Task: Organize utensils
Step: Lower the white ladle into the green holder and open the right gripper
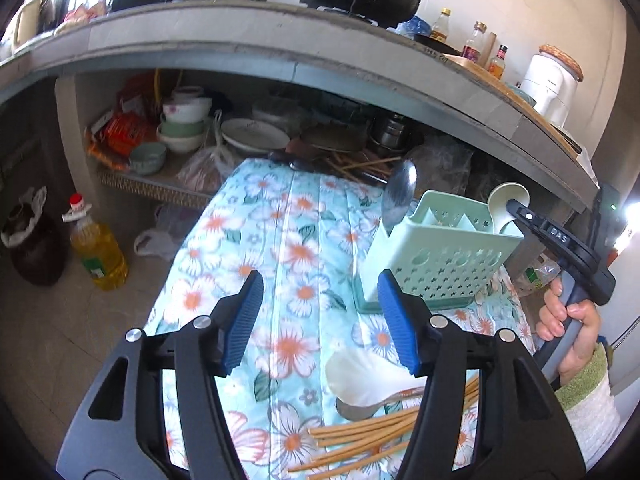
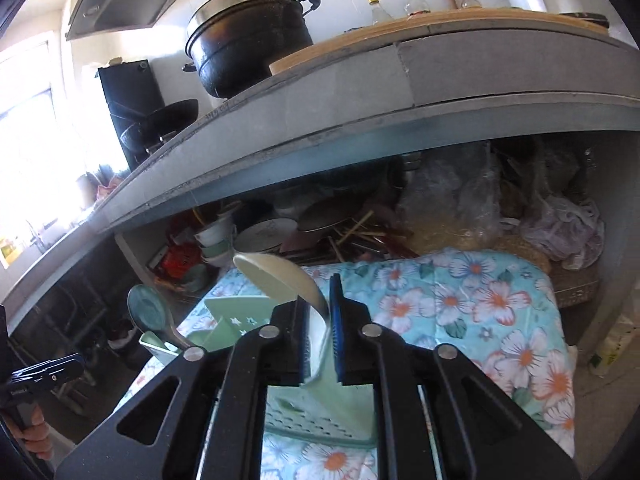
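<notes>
Mint-green caddy [image 1: 436, 256] stands on the floral cloth [image 1: 280, 220] near its right edge, with a steel spoon [image 1: 400, 188] upright in its left slot. The right gripper [image 2: 320, 320] has the held spoon [image 2: 276, 276], a white one, over the caddy's right slot, bowl up. Its pads flank the handle with almost no gap, and I cannot tell whether they press on it.

If the grip is loose while the handle is not yet seated in the slot, the spoon could tip out or strike the rim. It looks like ceramic and might chip. The caddy seems light, so a sideways nudge from the gripper could topple it off the edge.

The left gripper [image 1: 320, 312] hangs with fingers well apart and empty over the near right corner, above a loose spoon [image 1: 368, 376] and chopsticks [image 1: 360, 436]. A careless descent there could scatter the chopsticks off the cloth.
</notes>
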The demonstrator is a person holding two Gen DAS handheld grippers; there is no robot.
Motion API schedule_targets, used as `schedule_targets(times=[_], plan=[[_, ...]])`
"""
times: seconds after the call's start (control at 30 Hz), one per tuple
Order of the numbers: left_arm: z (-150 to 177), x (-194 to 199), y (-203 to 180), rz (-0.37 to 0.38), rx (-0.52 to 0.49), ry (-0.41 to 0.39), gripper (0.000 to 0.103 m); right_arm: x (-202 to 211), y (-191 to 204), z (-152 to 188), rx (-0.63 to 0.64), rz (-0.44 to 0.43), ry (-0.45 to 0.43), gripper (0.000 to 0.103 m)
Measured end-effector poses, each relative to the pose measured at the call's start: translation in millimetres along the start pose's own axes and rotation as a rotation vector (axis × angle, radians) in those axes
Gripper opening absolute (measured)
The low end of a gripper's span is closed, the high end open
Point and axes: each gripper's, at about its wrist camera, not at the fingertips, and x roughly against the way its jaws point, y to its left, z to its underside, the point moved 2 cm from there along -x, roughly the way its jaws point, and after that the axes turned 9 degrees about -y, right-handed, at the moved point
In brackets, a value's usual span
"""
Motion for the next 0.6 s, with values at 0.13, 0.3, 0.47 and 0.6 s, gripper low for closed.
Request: schedule_targets(times=[0.13, 0.3, 0.47, 0.6], plan=[[7.2, 1.7, 3.0, -0.004, 0.011, 0.001, 0.056, 19.3, -3.9, -0.8, 0.007, 0.060, -0.027, 0.024], [13.8, 7.5, 5.8, -0.005, 0.021, 0.001, 0.056, 52.1, -13.8, -0.6, -0.036, 0.126, -0.075, 0.027], [20.7, 12.3, 8.3, -0.008, 0.018, 0.000, 0.056, 88.8, -22.2, 7.0, -0.087, 0.185, -0.107, 0.027], [31.3, 13.9, 15.7, 0.000, 0.047, 0.022, 0.056, 111.3, -17.0, 28.2, -0.096, 0.202, -0.072, 0.027]])
